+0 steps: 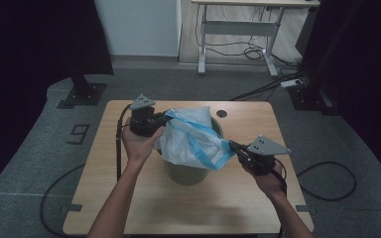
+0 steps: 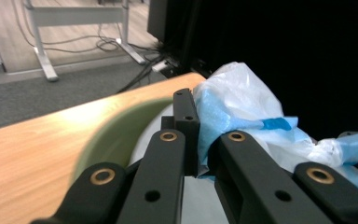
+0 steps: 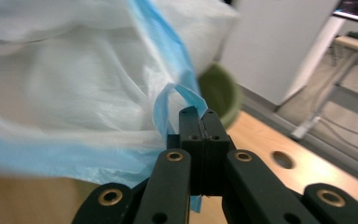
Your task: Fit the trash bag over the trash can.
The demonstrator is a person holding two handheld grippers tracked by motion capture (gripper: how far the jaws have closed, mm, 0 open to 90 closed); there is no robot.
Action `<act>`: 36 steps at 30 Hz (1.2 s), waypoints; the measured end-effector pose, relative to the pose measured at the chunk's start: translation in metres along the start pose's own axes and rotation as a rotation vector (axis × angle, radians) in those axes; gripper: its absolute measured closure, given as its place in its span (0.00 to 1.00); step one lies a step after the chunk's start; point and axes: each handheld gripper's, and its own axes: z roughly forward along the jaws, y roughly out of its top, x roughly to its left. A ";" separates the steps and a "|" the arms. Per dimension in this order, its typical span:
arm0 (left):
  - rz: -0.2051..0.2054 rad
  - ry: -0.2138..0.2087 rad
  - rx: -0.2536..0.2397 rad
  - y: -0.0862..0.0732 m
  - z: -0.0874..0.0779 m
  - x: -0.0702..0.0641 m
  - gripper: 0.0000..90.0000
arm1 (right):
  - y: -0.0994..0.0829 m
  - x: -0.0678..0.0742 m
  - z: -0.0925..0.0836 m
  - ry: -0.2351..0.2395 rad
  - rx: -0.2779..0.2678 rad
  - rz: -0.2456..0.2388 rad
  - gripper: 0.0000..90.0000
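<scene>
White plastic with blue drawstring bands makes up the bag (image 1: 193,139), which sits in and bulges over the green bin (image 1: 188,171) at the middle of the wooden table (image 1: 129,198). At the bin's left rim, the left gripper (image 1: 166,119) has its jaws pressed together on a blue edge of the bag; the left gripper view shows the film (image 2: 242,102) bunched between the black jaws. At the bin's right side, the right gripper (image 1: 233,146) pinches a blue drawstring loop (image 3: 175,100), jaws fully together, the bag stretched between the two grippers. Behind the bin, near the table's far edge, is a round cable hole (image 1: 222,113). Beyond the table stands a white-legged desk (image 1: 238,29) with cables on the floor.
</scene>
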 end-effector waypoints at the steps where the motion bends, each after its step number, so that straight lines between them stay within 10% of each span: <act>1: -0.006 0.003 -0.006 0.001 -0.001 0.003 0.99 | 0.002 -0.004 0.001 -0.015 0.005 -0.005 0.98; 18: -0.059 0.005 -0.062 -0.001 -0.035 0.032 0.99 | 0.021 -0.061 0.003 -0.243 -0.070 0.039 0.98; 36: -0.100 -0.123 -0.002 -0.090 -0.084 0.030 0.99 | -0.053 -0.003 -0.032 -0.014 -0.057 0.089 0.98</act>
